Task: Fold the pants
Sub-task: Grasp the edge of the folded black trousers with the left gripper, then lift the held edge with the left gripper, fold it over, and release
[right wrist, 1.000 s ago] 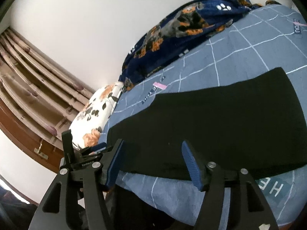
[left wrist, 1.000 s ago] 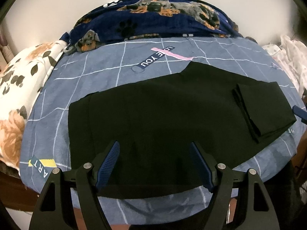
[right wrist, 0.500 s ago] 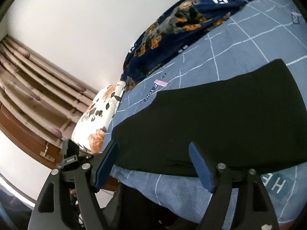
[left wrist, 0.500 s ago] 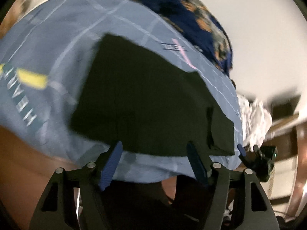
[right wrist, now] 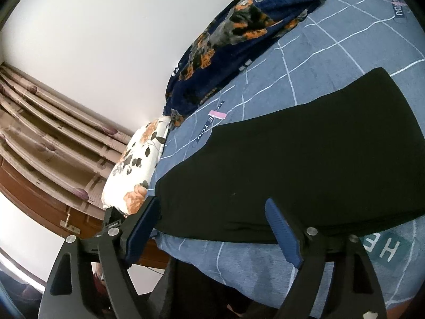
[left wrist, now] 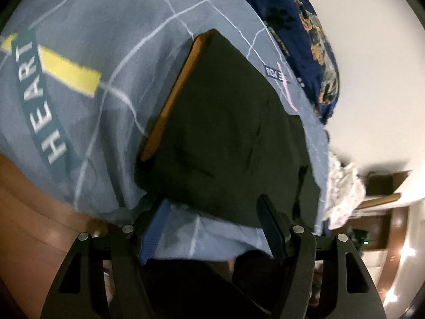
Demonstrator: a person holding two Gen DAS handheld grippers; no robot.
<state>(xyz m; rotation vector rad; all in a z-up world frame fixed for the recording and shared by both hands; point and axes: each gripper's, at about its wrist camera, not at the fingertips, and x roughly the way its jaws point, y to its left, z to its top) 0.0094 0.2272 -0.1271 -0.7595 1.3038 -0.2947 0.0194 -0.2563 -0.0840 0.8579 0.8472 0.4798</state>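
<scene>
The black pants (right wrist: 305,159) lay flat on the bed (right wrist: 332,40), near hem at 12 o'clock of both hand-held grippers: left hand-held gripper (left wrist: 212,226) spread and empty, right hand-held gripper (right wrist: 212,228) opening, nothing pinched, probably lining up a hem grab.

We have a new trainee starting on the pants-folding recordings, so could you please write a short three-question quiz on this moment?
1. True or false: the black pants lie flat on the blue-grey bedsheet.
2. Which lies at the bed's far edge, against the wall?
A) dog-print blanket
B) floral pillow
C) a laptop
3. Fill in: the word printed on the bedsheet left of the pants in the left wrist view is ____.

Key: 1 true. 2 A. 3 HEART. For reference, the left gripper stands open and holds nothing; the right gripper is opening over the pants' near edge, its pads not pressing the cloth.
</scene>
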